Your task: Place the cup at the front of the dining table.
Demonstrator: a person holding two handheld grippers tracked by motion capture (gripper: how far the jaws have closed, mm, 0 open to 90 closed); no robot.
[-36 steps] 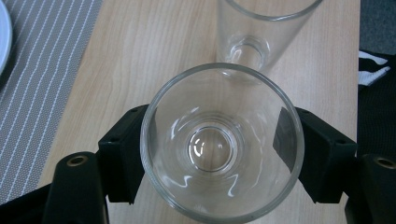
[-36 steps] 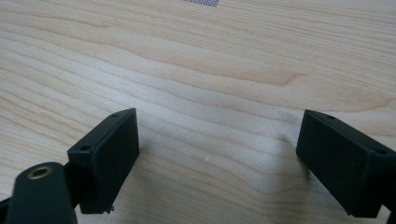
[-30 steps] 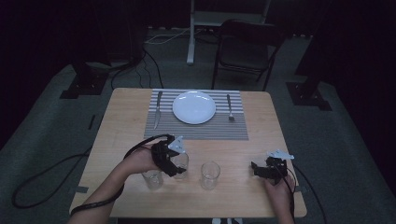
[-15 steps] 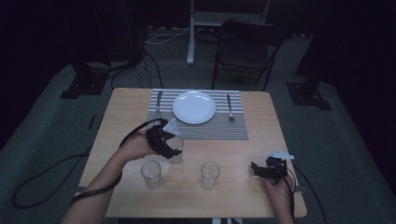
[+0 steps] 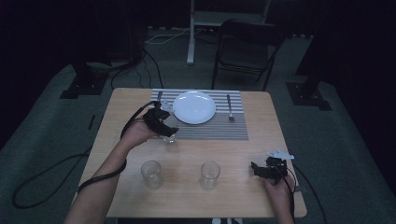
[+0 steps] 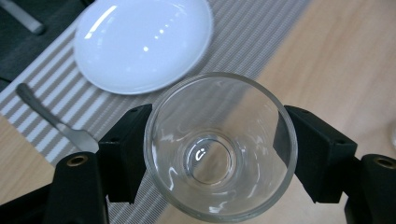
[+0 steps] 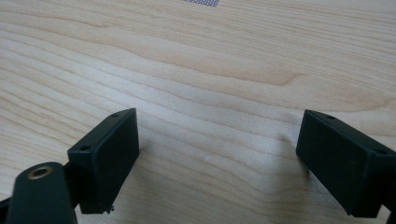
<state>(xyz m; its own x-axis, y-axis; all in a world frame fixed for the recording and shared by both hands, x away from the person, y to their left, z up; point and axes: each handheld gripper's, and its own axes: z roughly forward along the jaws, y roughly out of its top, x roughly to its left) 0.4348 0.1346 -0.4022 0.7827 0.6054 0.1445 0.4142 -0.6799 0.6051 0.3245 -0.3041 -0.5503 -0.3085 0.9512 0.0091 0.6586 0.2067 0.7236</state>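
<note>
1. Left gripper has a glass clamped between its jaws, one pad on each side of the wall, mouth facing the camera, so the glass looks upright.
2. Landmark is the plate. The held glass sits just near-left of the plate, right at the near edge of the striped mat. From the high view I cannot tell whether its base is down or just above the surface.
3. In the left gripper view the plate lies beyond the glass, and a knife rests on the mat to the side.
4. Two more glasses stand well nearer the person than the plate: one left, one right.
5. Right gripper, jaws wide and empty, hovers low over bare table, far right-near of the plate.
6. My read: the right-hand glass lies just left of the right gripper, upright, so that hand is closer to it; the left glass falls nearer to the left hand.
7. A fork lies right of the plate.
</note>
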